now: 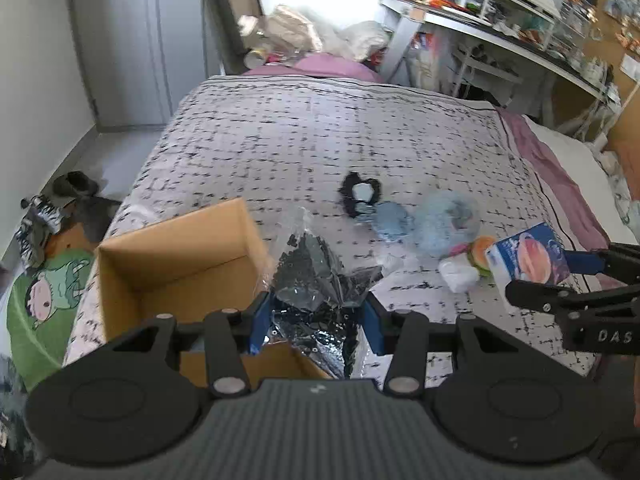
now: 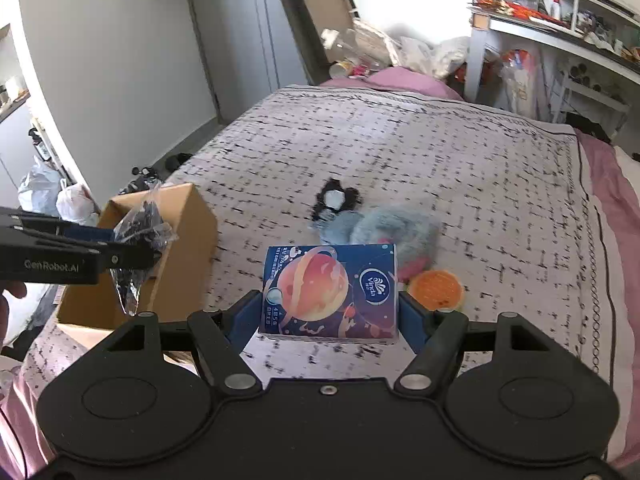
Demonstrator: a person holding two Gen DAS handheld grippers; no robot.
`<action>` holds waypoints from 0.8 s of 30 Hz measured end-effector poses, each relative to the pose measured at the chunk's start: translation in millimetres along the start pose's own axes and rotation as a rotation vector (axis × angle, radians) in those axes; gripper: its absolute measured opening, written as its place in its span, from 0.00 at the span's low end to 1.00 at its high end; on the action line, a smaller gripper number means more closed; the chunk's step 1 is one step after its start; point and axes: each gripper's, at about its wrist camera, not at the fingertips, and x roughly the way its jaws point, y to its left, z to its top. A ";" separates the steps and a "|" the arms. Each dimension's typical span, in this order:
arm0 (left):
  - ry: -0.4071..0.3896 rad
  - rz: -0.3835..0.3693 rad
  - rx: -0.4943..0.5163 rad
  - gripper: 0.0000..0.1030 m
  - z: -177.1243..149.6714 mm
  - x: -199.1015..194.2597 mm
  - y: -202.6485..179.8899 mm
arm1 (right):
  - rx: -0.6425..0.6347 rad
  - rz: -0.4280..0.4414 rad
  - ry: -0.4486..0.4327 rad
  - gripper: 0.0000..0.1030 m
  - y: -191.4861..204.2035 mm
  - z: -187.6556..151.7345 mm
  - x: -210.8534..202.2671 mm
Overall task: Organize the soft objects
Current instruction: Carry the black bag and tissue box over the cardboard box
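My left gripper (image 1: 316,322) is shut on a clear plastic bag of dark small pieces (image 1: 316,276), held above the near corner of an open cardboard box (image 1: 176,256). In the right wrist view the same bag (image 2: 138,236) hangs over the box (image 2: 176,248). My right gripper (image 2: 330,314) is shut on a blue tissue pack with a planet print (image 2: 330,290), lifted above the bed; the pack (image 1: 528,254) also shows at the right of the left wrist view. On the bedspread lie a black-and-white plush (image 2: 334,200), a blue fuzzy toy (image 2: 392,228) and a burger-shaped toy (image 2: 438,290).
The patterned bedspread (image 1: 320,128) covers a bed with a pink sheet (image 2: 616,184) along the right. A cluttered desk and shelves (image 1: 520,20) stand at the far right. Shoes and a green rug (image 1: 44,300) lie on the floor left of the bed.
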 end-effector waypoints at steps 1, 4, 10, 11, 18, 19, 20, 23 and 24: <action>-0.001 0.003 -0.008 0.45 -2.2 -1.0 4.5 | -0.012 0.001 -0.001 0.68 4.3 1.1 0.8; -0.005 0.014 -0.031 0.45 -10.7 -4.6 18.8 | -0.036 0.000 0.002 0.68 15.9 4.4 3.7; 0.006 0.038 -0.060 0.45 -26.4 -4.3 44.8 | -0.090 -0.001 -0.002 0.68 38.8 10.1 10.4; 0.010 0.042 -0.064 0.45 -29.0 -3.6 49.2 | -0.098 0.002 -0.004 0.68 42.8 10.8 10.8; 0.034 0.067 -0.088 0.46 -43.7 3.1 71.4 | -0.108 0.030 -0.004 0.68 69.6 20.2 16.7; 0.036 0.072 -0.092 0.46 -46.2 4.7 73.7 | -0.109 0.033 -0.006 0.68 73.3 21.6 17.6; 0.039 0.076 -0.098 0.46 -48.5 6.5 75.6 | -0.108 0.041 -0.007 0.68 77.8 23.8 18.7; 0.045 0.073 -0.117 0.46 -52.6 10.0 82.0 | -0.115 0.053 -0.008 0.68 88.7 28.6 22.2; 0.047 0.071 -0.118 0.46 -53.3 10.1 83.2 | -0.117 0.060 -0.007 0.68 92.8 29.9 23.2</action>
